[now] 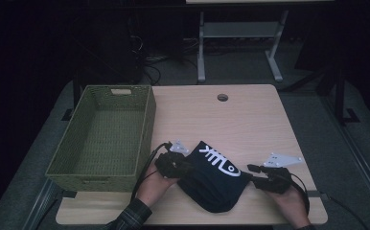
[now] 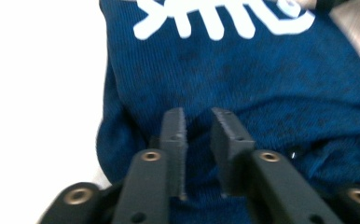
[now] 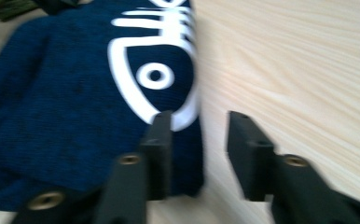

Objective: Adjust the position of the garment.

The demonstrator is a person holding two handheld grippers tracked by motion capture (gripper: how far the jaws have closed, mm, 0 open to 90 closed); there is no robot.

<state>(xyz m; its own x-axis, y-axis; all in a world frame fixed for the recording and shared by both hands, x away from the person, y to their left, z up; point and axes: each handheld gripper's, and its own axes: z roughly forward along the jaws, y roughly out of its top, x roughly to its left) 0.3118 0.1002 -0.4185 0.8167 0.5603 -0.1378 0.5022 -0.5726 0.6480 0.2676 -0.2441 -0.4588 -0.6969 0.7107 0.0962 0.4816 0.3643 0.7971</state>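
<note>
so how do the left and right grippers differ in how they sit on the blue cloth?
The left gripper lies over the blue cloth, its jaws close together with a fold between them; the right gripper straddles the cloth's edge with jaws wider apart, one over cloth and one over bare table. The left sits nearer the green basket; the right is on the far side. Both are hand-held and low at the cloth.

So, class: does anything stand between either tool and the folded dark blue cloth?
Nothing visible does. The left tool is already on the folded dark blue cloth, its jaws close-set over the fabric. The right tool sits at the cloth's edge, jaws apart, one jaw over bare table.
</note>
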